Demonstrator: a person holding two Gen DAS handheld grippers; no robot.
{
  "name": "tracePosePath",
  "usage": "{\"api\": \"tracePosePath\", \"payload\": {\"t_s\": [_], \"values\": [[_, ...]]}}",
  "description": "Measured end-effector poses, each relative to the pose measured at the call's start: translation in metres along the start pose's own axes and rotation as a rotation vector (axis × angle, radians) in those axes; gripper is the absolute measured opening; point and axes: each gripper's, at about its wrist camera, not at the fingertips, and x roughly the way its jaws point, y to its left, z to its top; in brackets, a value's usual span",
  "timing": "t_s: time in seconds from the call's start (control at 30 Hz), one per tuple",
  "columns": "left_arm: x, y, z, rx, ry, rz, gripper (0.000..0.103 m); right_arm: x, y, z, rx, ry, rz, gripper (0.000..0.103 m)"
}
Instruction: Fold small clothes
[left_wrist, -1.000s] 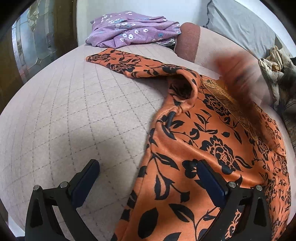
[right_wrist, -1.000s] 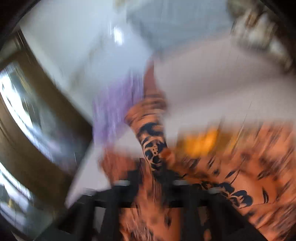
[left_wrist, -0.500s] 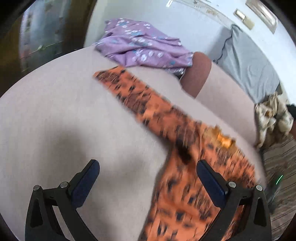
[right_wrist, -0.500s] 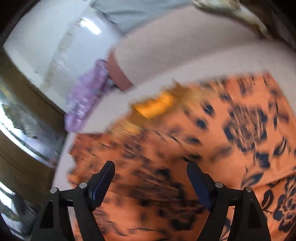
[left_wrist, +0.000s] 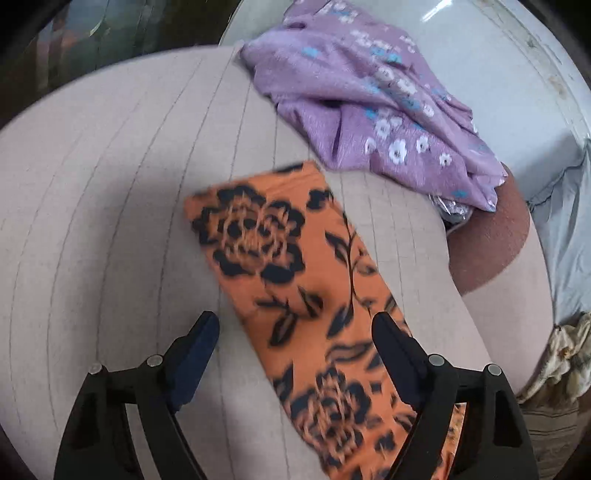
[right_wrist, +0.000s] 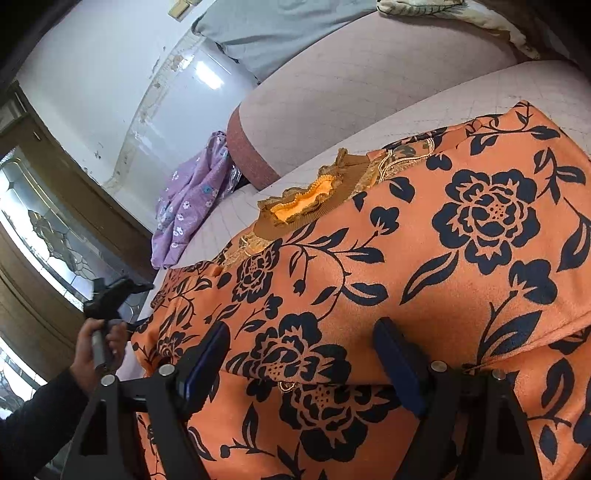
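An orange top with black roses lies on the beige quilted sofa seat. In the left wrist view its sleeve lies flat and stretched out towards the purple garment. My left gripper is open and empty, its jaws either side of the sleeve just above it. In the right wrist view the top's body is spread out with its yellow frilled collar towards the sofa back. My right gripper is open and empty over a folded edge of the body. The left gripper shows in the person's hand at the left.
A crumpled purple flowered garment lies at the far end of the seat, against a brown bolster. A grey cushion and a cream cloth lie on the sofa back. A glazed wooden door stands left.
My right gripper has let go of the sleeve it was holding and now hovers open over the top's body. My left gripper has swung from the body to the outstretched sleeve.
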Motion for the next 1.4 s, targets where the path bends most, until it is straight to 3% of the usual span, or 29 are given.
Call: {"api": "tracePosePath", "payload": {"t_s": [0.03, 0.07, 0.1, 0.23, 0.37, 0.43, 0.63, 0.73, 0.83, 0.9, 0.93, 0.97, 1.0, 1.03, 1.1, 1.17, 1.2, 1.4], "values": [[0.002, -0.004, 0.002, 0.018, -0.006, 0.024, 0.07, 0.0, -0.001, -0.001, 0.001, -0.002, 0.003, 0.083], [0.005, -0.007, 0.004, 0.031, -0.011, 0.058, 0.033, 0.001, -0.001, -0.001, 0.001, -0.004, 0.004, 0.083], [0.01, -0.007, 0.006, 0.037, 0.001, 0.121, 0.009, 0.001, -0.001, -0.002, 0.0, -0.005, 0.005, 0.083], [0.005, -0.001, 0.017, 0.004, -0.015, 0.123, 0.004, 0.002, 0.0, -0.001, 0.0, -0.006, 0.005, 0.083], [-0.061, -0.026, 0.027, 0.103, -0.205, 0.187, 0.004, 0.002, 0.0, -0.001, 0.001, -0.007, 0.005, 0.083], [-0.111, -0.054, 0.026, 0.187, -0.307, 0.17, 0.004, 0.002, 0.0, -0.002, 0.005, -0.01, 0.009, 0.083], [-0.219, -0.159, -0.007, 0.425, -0.477, 0.008, 0.004, 0.001, 0.0, -0.001, 0.011, -0.012, 0.016, 0.083], [-0.257, -0.238, -0.055, 0.583, -0.511, -0.127, 0.004, 0.0, 0.0, 0.0, 0.019, -0.011, 0.021, 0.083], [-0.271, -0.319, -0.125, 0.728, -0.446, -0.296, 0.005, -0.005, 0.0, 0.005, 0.054, 0.0, 0.028, 0.083], [-0.256, -0.358, -0.176, 0.817, -0.363, -0.356, 0.014, -0.015, 0.002, 0.008, 0.085, 0.016, 0.013, 0.083], [-0.244, -0.369, -0.192, 0.861, -0.328, -0.365, 0.026, -0.026, 0.002, 0.008, 0.11, 0.001, 0.022, 0.083], [-0.216, -0.385, -0.225, 0.957, -0.252, -0.355, 0.062, -0.041, 0.001, 0.006, 0.126, -0.023, 0.032, 0.083], [-0.198, -0.389, -0.247, 1.007, -0.197, -0.328, 0.077, -0.055, 0.0, 0.005, 0.129, -0.043, 0.026, 0.083], [-0.171, -0.386, -0.274, 1.064, -0.11, -0.285, 0.084, -0.071, -0.004, 0.003, 0.132, -0.067, 0.011, 0.083], [-0.131, -0.365, -0.303, 1.128, -0.012, -0.19, 0.084, -0.101, -0.017, -0.003, 0.162, -0.092, -0.021, 0.083], [-0.107, -0.333, -0.316, 1.155, 0.01, -0.064, 0.084, -0.126, -0.035, -0.008, 0.195, -0.097, -0.059, 0.084], [-0.099, -0.308, -0.311, 1.13, 0.005, -0.007, 0.084, -0.138, -0.043, -0.009, 0.206, -0.102, -0.073, 0.084], [-0.109, -0.211, -0.261, 0.891, -0.053, 0.109, 0.084, -0.144, -0.063, 0.02, 0.267, -0.106, -0.073, 0.084]]}}
